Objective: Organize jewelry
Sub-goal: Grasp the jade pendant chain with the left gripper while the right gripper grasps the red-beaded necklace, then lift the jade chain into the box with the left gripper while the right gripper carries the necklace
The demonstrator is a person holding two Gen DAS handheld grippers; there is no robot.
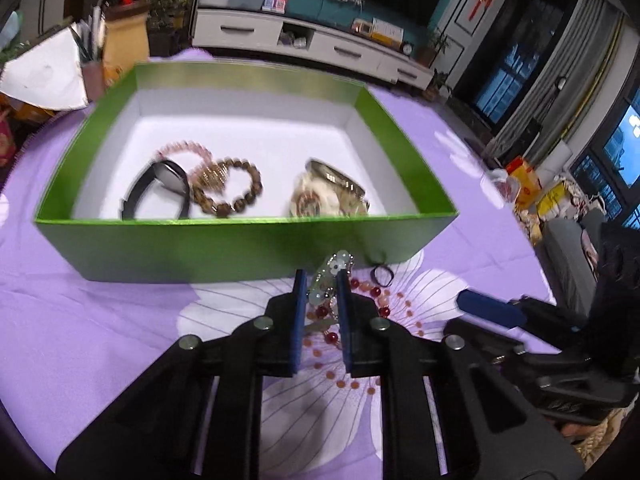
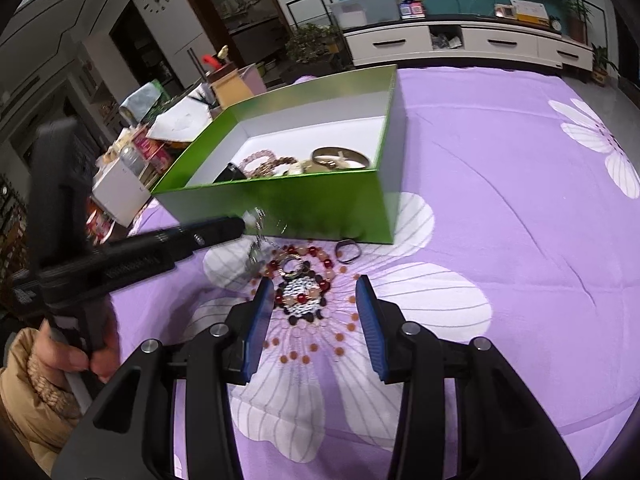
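A green box (image 1: 224, 248) with a white inside stands on the purple flowered cloth; it also shows in the right wrist view (image 2: 320, 204). In it lie a black watch (image 1: 160, 190), pink and brown bead bracelets (image 1: 224, 184) and a gold bangle (image 1: 340, 184). My left gripper (image 1: 322, 280) is shut on a pale green flower-bead bracelet (image 1: 334, 268), held just above the cloth before the box's front wall. My right gripper (image 2: 316, 284) is open, low over a red bead necklace with a black-and-white beaded pendant (image 2: 302, 294). A dark ring (image 2: 347, 251) lies near the box.
A white TV cabinet (image 1: 320, 44) stands beyond the table. Clutter of boxes and papers (image 2: 132, 152) sits left of the green box. The left tool's arm (image 2: 140, 252) crosses the right wrist view. The purple cloth (image 2: 500, 220) stretches to the right.
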